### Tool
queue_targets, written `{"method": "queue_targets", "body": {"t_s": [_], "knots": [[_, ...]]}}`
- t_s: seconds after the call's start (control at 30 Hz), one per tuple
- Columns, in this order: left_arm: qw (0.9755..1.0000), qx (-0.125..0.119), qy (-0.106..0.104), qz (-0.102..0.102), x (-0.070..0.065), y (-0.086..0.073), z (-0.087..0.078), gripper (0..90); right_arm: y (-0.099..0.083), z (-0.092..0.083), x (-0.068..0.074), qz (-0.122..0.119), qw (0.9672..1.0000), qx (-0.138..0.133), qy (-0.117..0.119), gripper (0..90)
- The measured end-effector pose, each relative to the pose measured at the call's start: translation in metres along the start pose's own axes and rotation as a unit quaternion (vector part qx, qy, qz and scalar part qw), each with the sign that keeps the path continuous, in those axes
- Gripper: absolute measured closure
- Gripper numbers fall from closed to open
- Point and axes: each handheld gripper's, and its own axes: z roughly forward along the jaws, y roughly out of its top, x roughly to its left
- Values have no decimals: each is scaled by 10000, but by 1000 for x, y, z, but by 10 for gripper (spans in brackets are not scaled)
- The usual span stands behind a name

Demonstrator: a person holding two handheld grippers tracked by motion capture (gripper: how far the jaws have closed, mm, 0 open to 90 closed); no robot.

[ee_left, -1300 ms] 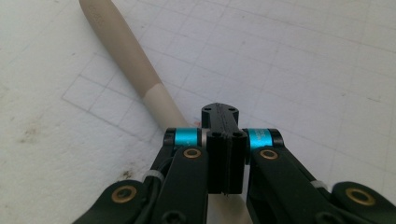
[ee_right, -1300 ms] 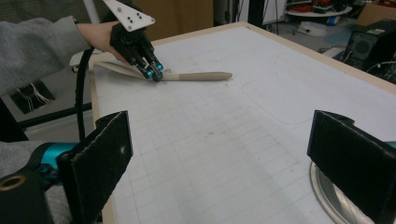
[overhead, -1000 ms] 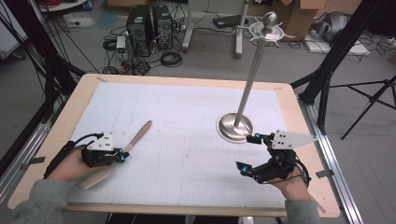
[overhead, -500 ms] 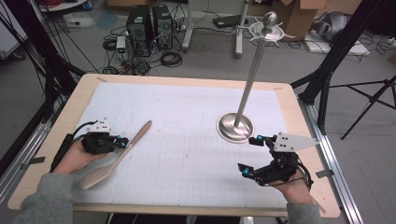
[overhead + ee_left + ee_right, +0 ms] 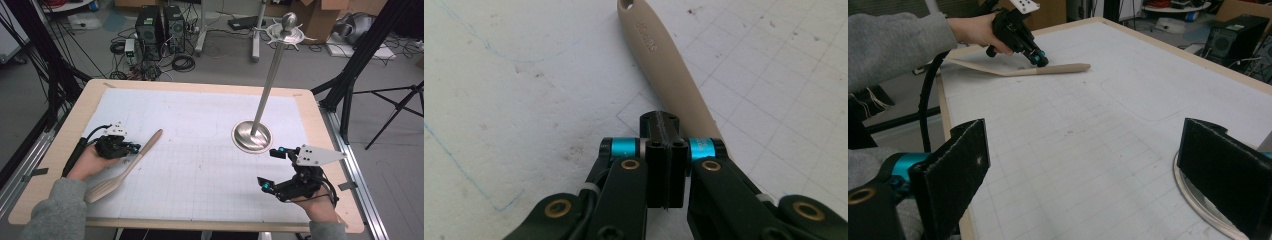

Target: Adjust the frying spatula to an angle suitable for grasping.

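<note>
Pressed fully together with nothing between them, the jaws of the left gripper (image 5: 131, 148) are resting their tips just beside the long beige plastic spatula (image 5: 123, 167) with a hole at its handle end; in the left gripper view the black pads (image 5: 666, 165) are meeting face to face, and the spatula's handle (image 5: 669, 70) is running up and away from their right side, touching or all but touching them. Lying flat on the white gridded mat (image 5: 200, 165), the spatula is sitting well to the left of the round silver base of the tall metal stand (image 5: 252, 136), its broad blade pointing toward the person's grey sleeve (image 5: 57, 210) and its handle angling toward the stand. On the other side of that stand base, just below and to the right of it, the right gripper (image 5: 272, 167) is hovering with its jaws spread wide and empty; in the right gripper view its two pads (image 5: 955, 165) are standing far apart, the stand's rim (image 5: 1193, 195) showing beside the right one and the left gripper (image 5: 1039, 59) working at the spatula (image 5: 1048, 70) farther off.
</note>
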Motion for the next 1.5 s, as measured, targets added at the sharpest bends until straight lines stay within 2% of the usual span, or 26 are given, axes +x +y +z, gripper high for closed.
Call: {"method": "queue_targets", "body": {"t_s": [0.17, 0.5, 0.6, 0.83, 0.97, 1.27, 1.4, 1.5], "knots": [[9996, -7, 70, 275, -2, 3, 4, 900, -2, -1, 0, 0, 10000, 16, -46, 56], [9990, -128, -44, 415, -12, 8, 9, 900, -3, -3, -1, 12, 10000, 1, -66, 56], [9988, -89, -68, 484, -15, 11, 10, 900, -3, -3, -1, 30, 10000, -9, -64, 56], [9961, 25, -221, 858, -30, 23, 23, 900, -4, -3, -1, 30, 10000, 20, -65, 56], [9950, 157, -314, 932, -36, 28, 28, 900, -4, -3, -1, 37, 10000, 31, -70, 56], [9922, 103, -345, 1195, -43, 30, 31, 900, -5, -2, -1, 48, 9999, 57, -69, 56], [9920, 83, -367, 1202, -44, 30, 31, 900, -5, -1, -1, 54, 9999, 89, -67, 56], [9901, 41, -474, 1322, -46, 30, 32, 900, -5, -1, -1, 37, 9999, 74, -63, 56]]}}
